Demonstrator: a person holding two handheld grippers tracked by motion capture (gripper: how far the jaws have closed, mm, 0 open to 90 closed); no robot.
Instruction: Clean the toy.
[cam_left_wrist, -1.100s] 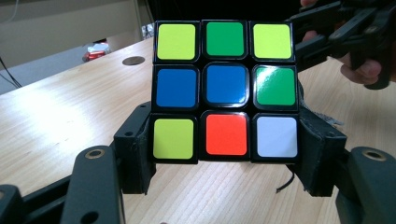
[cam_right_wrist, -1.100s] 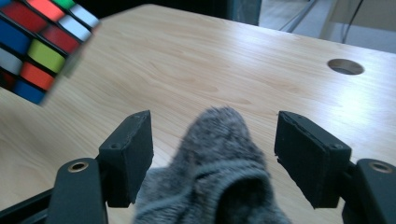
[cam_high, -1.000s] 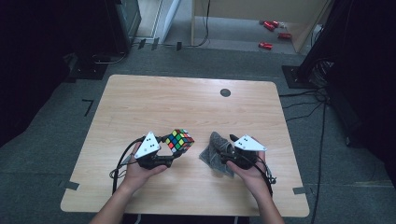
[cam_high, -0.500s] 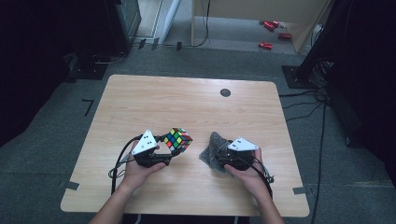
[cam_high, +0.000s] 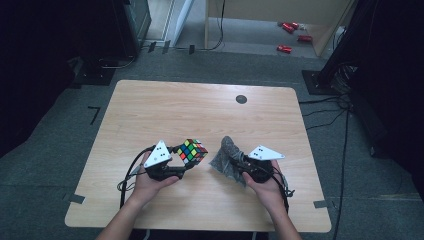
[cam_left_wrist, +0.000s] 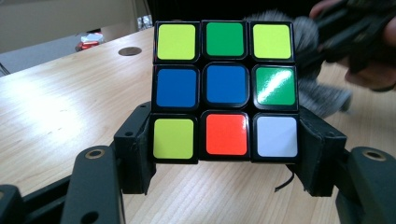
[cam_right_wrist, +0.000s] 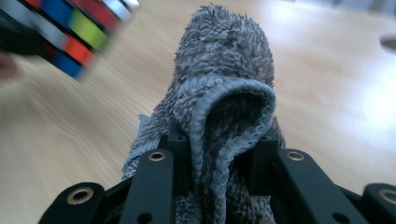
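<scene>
Since the earlier frame the right tongs (cam_high: 239, 163) have just been closing, and the grey cloth (cam_high: 226, 156) now sits bunched between their jaws, pinched into an upright fold; both hands stay near the front edge of the surface (cam_high: 200, 107). At left, the left tongs (cam_high: 186, 159) are closed on the puzzle cube (cam_high: 192, 151), gripping its lower row from both sides and holding it just above the wood, close to the cloth. The surface is a light wooden top with a dark round grommet (cam_high: 241, 99) near its far edge. Around it lies grey carpet, with dark equipment at both sides, cables (cam_high: 330, 107) running off to the right, and red items (cam_high: 285, 48) on the floor beyond. In the right gripper view the cube (cam_right_wrist: 70, 32) is blurred and cut off at the upper left corner. The lower part of the cloth (cam_right_wrist: 224, 121) is hidden behind the jaws.
</scene>
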